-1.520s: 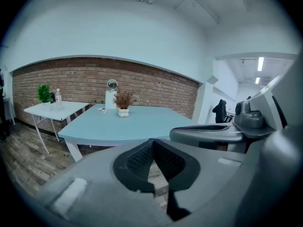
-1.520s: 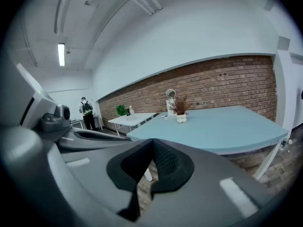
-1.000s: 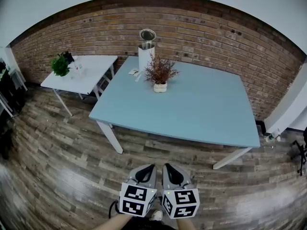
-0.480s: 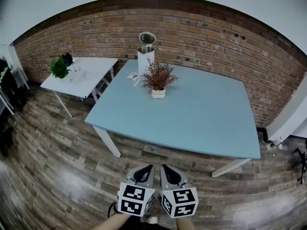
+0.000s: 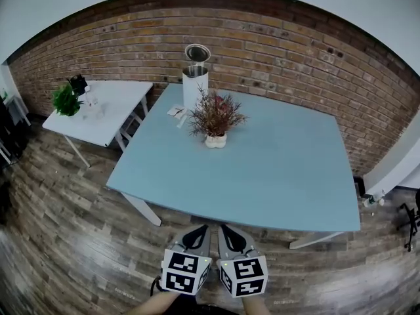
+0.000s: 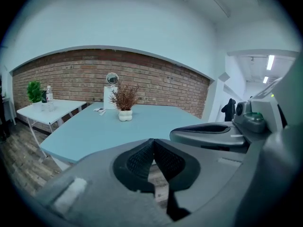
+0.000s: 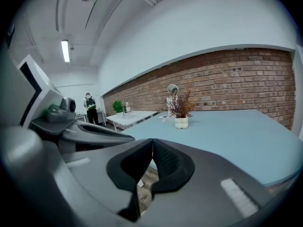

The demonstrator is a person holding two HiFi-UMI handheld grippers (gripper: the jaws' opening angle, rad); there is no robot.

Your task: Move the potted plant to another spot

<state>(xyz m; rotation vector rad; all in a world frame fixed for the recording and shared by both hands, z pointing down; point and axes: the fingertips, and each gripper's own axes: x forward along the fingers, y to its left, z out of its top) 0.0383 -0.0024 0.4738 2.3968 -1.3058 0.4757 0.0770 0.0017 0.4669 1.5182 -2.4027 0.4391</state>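
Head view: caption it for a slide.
Left hand-held gripper and right hand-held gripper, shut, face the plant on the table.

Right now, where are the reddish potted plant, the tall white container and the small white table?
reddish potted plant (image 5: 215,118): head view, its foliage.
tall white container (image 5: 195,89): head view, its body.
small white table (image 5: 118,107): head view, bare top.

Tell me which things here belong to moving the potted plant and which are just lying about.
Job: reddish potted plant, blue table, left gripper, right gripper.
Lying about: white bin, papers, white side table, green plant.
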